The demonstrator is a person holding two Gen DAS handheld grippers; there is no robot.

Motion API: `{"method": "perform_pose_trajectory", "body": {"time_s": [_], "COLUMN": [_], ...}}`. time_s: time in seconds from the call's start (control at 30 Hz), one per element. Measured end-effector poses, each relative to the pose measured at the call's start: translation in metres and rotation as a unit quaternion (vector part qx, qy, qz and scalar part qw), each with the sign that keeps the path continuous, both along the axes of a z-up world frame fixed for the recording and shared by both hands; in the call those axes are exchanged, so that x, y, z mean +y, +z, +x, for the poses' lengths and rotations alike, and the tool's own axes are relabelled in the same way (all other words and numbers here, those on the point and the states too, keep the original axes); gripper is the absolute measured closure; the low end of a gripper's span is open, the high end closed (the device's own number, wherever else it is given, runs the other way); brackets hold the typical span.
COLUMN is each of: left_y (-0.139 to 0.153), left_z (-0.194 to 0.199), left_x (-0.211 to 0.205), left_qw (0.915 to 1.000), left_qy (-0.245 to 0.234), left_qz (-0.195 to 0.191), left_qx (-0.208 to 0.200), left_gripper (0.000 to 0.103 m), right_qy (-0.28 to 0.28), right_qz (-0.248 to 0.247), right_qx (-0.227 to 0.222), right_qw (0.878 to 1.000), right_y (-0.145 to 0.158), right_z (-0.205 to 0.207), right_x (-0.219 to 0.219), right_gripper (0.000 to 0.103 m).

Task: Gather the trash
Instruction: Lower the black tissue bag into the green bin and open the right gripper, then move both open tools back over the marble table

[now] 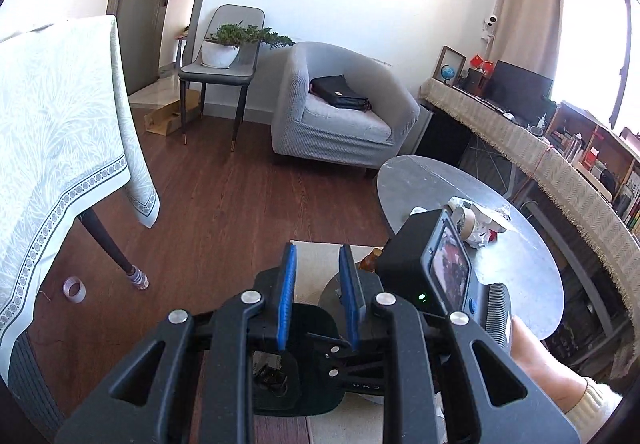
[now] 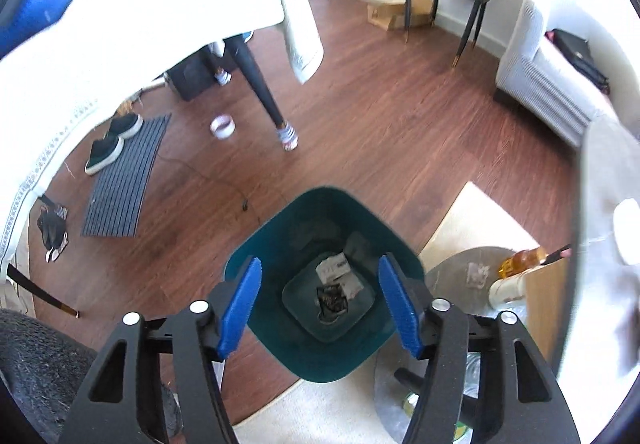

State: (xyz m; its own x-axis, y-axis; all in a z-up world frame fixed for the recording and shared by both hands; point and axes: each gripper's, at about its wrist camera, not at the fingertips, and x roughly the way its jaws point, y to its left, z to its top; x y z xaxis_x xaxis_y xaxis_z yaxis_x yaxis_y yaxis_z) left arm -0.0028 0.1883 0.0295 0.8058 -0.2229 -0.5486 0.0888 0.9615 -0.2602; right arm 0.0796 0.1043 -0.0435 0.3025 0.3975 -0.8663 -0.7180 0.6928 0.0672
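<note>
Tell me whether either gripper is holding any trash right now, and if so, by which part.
Nothing is held. The right gripper hangs open over the teal bin, its fingers empty. The left gripper has nothing between its narrowly parted fingers.

Your left claw points slightly downward, its blue pads close together with a narrow gap and nothing between them. Your right claw points steeply down, its blue pads standing wide apart and empty. Your right hand grips its handle, with a pale sleeve at the wrist.
</note>
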Motion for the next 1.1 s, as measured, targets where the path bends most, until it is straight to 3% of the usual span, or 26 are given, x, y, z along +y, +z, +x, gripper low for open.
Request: {"method": "perform_pose_trajectory", "body": {"time_s": [0.37, 0.77, 1.1], "left_y": [0.017, 0.011, -0.003], "left_z": [0.009, 0.046, 0.070], "left_x": [-0.037, -0.101, -0.144], "left_qw": [0.9994, 0.9978, 0.9959], "left_qy": [-0.021, -0.060, -0.088], "left_qz": [0.009, 0.015, 0.022], "left_qx": [-0.028, -0.024, -0.011], "left_gripper": [0.070, 0.064, 0.060], "right_qy": [-0.060, -0.135, -0.172], "right_qz": [0.052, 0.035, 0.033], "right_qx": [-0.059, -0.127, -0.139], "right_qw": [0.995, 0.982, 0.975], "right_y": [0.050, 0.078, 0.083], "right_z": [0.005, 0.011, 0.014], "right_x": [-0.068, -0.169, -0.228], "right_gripper": [0.048, 0.048, 0.048]}}
